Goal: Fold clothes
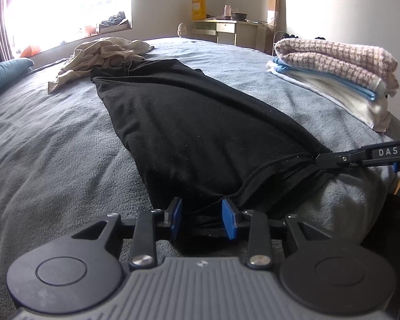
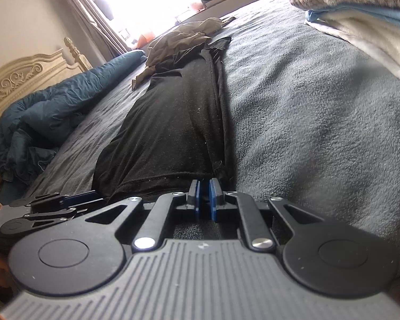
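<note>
Left wrist view: black garment (image 1: 189,122) lies lengthwise on grey bedspread (image 1: 40,138), centre of frame. Left gripper (image 1: 203,220) at bottom centre, jaws partly apart, blue pads astride garment's near hem, not pressing it. Right gripper (image 1: 330,158) enters from right edge, closed, pinching garment corner. Folded stack (image 1: 341,66) upper right; beige clothes (image 1: 104,53) upper left.

Right wrist view: right gripper (image 2: 203,200) lower centre, jaws nearly together on black hem. Left gripper (image 2: 66,202) lower left. Teal duvet (image 2: 40,112) at left.

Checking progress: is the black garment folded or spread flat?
Folded: the black garment lies as a narrow strip, its long edge doubled over lengthwise.
</note>
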A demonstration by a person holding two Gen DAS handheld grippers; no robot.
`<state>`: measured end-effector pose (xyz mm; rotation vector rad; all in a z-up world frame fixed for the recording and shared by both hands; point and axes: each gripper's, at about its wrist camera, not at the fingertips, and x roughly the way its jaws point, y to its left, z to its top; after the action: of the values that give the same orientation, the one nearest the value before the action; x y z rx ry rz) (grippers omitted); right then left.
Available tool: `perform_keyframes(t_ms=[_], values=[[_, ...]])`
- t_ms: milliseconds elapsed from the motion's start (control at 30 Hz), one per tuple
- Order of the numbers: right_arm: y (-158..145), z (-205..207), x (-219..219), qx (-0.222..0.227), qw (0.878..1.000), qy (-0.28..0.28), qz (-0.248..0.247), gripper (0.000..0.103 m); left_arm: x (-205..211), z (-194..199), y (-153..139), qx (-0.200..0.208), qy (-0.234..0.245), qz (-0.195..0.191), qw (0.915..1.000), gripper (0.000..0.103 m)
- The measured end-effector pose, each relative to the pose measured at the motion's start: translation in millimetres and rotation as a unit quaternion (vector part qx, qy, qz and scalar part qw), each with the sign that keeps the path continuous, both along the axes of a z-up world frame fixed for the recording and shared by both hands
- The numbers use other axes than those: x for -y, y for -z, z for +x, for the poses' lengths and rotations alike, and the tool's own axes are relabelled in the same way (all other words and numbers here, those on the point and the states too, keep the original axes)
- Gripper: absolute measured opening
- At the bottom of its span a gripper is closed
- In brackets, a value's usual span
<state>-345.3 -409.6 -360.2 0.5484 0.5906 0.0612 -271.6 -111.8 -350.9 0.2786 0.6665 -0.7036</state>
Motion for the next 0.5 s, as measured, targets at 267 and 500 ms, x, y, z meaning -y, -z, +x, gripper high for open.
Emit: perform_keyframes(t_ms=[267,500], values=[[1.0,-0.9,1.0,0.002,1.000,0.001,0.006,0.007,1.2,-0.5,0.0,0.001,0.000,0.002,1.0000,0.035],[1.7,-1.0,1.1,0.003,1.000,0.002,0.008,0.007,0.1,-0.6,0.8,0.001,0.000,-0.002,1.0000,0.036]])
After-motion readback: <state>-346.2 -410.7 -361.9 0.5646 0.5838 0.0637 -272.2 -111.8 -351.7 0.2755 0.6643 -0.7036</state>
